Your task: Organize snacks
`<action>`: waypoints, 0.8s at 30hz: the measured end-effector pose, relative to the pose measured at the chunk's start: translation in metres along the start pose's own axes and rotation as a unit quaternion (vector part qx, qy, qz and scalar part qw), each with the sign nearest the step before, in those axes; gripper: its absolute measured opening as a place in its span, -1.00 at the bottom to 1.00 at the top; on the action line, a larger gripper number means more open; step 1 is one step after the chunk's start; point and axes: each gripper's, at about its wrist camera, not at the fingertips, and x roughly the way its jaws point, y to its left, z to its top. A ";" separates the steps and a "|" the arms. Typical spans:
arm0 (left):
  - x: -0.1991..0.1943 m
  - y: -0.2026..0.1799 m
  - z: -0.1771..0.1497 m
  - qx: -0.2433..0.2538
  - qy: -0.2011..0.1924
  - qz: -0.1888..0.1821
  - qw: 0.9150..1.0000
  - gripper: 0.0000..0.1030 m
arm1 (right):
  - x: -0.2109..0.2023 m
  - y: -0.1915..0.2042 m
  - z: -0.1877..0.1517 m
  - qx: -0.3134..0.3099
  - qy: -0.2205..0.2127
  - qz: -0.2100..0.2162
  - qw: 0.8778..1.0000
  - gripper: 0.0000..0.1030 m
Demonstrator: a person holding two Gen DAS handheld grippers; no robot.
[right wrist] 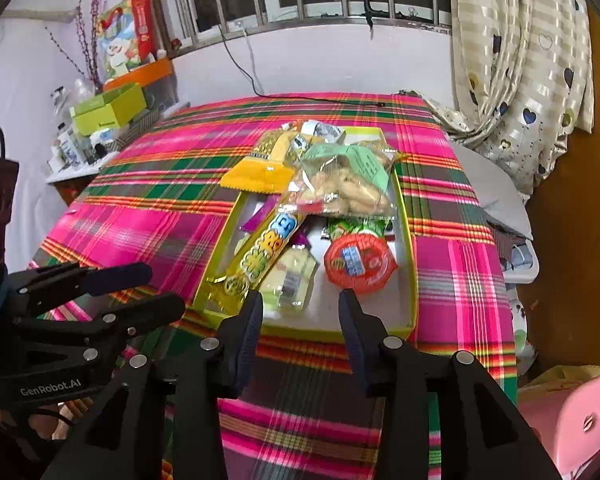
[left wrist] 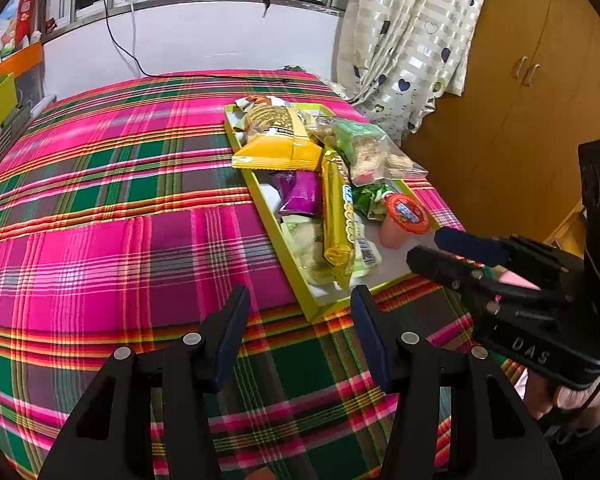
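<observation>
A shallow yellow-green tray (left wrist: 300,292) (right wrist: 410,264) lies on the plaid tablecloth and holds several snacks. In it are a yellow bag (left wrist: 278,142) (right wrist: 260,170), a clear bag of cookies (left wrist: 370,152) (right wrist: 348,184), a long gold stick pack (left wrist: 336,216) (right wrist: 264,252), a purple packet (left wrist: 302,194), a pale packet (right wrist: 294,276) and a red-lidded jelly cup (left wrist: 406,216) (right wrist: 358,262). My left gripper (left wrist: 300,304) is open and empty just in front of the tray's near corner. My right gripper (right wrist: 300,306) is open and empty at the tray's near edge, below the jelly cup.
The plaid-covered table (left wrist: 100,220) (right wrist: 140,200) stretches left of the tray. A side shelf with green and orange boxes (right wrist: 108,108) stands at the far left. A curtain (right wrist: 520,60) and a wooden cabinet (left wrist: 520,100) are at the right. A pink stool (right wrist: 572,416) is at the lower right.
</observation>
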 end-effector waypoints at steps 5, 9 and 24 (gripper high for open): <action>0.001 -0.004 -0.001 0.005 0.005 -0.004 1.000 0.03 | -0.001 0.003 -0.009 -0.003 0.006 -0.004 1.000 -0.20; 0.000 -0.007 -0.003 0.010 0.007 -0.003 1.000 0.03 | 0.000 0.003 -0.014 -0.002 0.010 -0.004 1.000 -0.18; 0.005 -0.010 -0.005 0.012 0.014 0.001 1.000 0.03 | 0.004 0.003 -0.016 0.001 0.016 -0.003 1.000 -0.15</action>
